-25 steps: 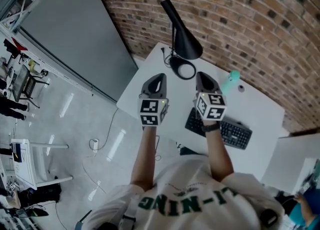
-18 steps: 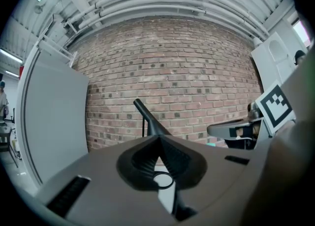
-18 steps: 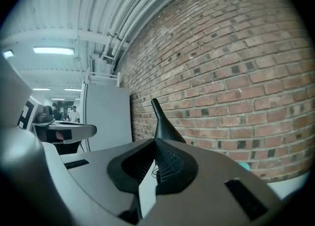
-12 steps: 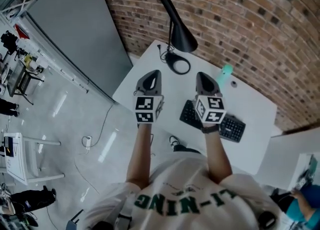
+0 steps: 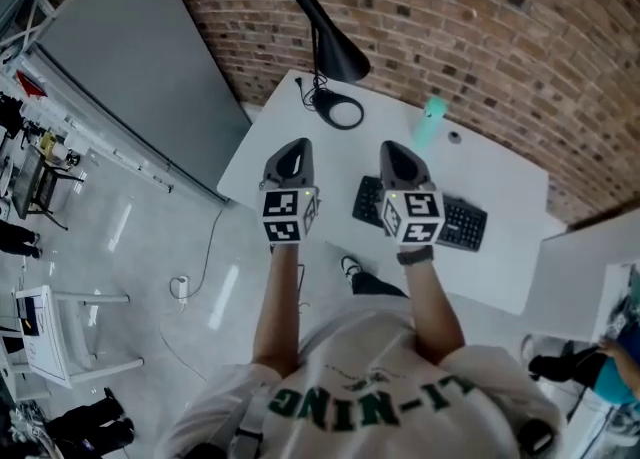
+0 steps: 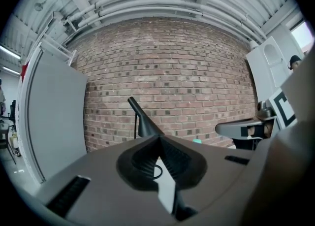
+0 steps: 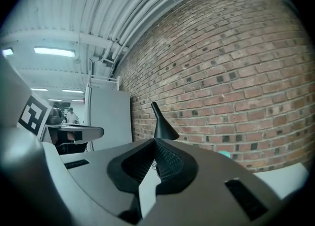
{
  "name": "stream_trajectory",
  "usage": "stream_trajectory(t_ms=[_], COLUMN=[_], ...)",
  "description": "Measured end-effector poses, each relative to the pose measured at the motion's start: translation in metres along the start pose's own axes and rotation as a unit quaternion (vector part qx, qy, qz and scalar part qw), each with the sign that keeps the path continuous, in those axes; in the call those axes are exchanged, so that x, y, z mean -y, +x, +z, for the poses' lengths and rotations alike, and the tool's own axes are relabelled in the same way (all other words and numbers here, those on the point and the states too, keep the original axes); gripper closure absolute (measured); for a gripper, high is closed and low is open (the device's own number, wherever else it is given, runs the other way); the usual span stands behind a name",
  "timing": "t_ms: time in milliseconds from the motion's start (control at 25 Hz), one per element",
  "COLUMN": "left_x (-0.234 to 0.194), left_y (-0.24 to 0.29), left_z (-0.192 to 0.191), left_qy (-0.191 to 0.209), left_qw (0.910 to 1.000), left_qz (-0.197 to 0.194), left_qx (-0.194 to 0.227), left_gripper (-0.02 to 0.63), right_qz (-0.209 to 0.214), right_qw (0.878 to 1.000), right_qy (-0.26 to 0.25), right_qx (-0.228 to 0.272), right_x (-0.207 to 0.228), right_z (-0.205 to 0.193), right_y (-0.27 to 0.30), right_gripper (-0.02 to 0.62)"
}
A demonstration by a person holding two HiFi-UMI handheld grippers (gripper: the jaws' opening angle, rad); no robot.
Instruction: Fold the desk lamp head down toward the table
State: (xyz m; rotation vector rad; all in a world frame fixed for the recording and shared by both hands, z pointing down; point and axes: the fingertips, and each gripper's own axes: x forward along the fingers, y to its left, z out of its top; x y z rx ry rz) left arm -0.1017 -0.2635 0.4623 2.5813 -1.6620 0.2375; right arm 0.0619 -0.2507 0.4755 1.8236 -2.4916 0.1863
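Drawn back from desk lamp (image 5: pixel 335 55): left tool (image 5: pixel 298 145), right tool (image 5: pixel 389 148) both closed, empty (lamp head raised above table (image 5: pixel 500 182)).

Desk lamp (image 5: pixel 338 59): black. Table (image 5: pixel 500 192): white. Keyboard (image 5: pixel 462 225): black. Bottle (image 5: pixel 432 119): mint green. Brick wall (image 5: pixel 480 17): red-brown with scattered darker bricks. Left gripper (image 5: pixel 297 145) and right gripper (image 5: pixel 387 148): grey (cubes carry black-and-white square markers). Shirt (image 5: pixel 370 367): white, green lettering.

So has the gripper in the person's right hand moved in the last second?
Yes. Against the keyboard, the right gripper has drawn back from the lamp toward the table's near edge.
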Motion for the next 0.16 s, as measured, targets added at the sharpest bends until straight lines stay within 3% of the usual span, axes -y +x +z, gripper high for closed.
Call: stream_trajectory(t_ms=[160], left_x=[0.016], left_y=[-0.002], left_z=[-0.015], left_qy=[-0.007], left_qw=[0.9999], left_qz=[-0.009], left_qx=[-0.012], left_gripper=[0.607], right_qz=[0.001], right_qw=[1.000], right_qy=[0.002], right_qx=[-0.006], right_x=[0.002], right_z=[-0.012], right_y=[-0.017], right_gripper=[0.589])
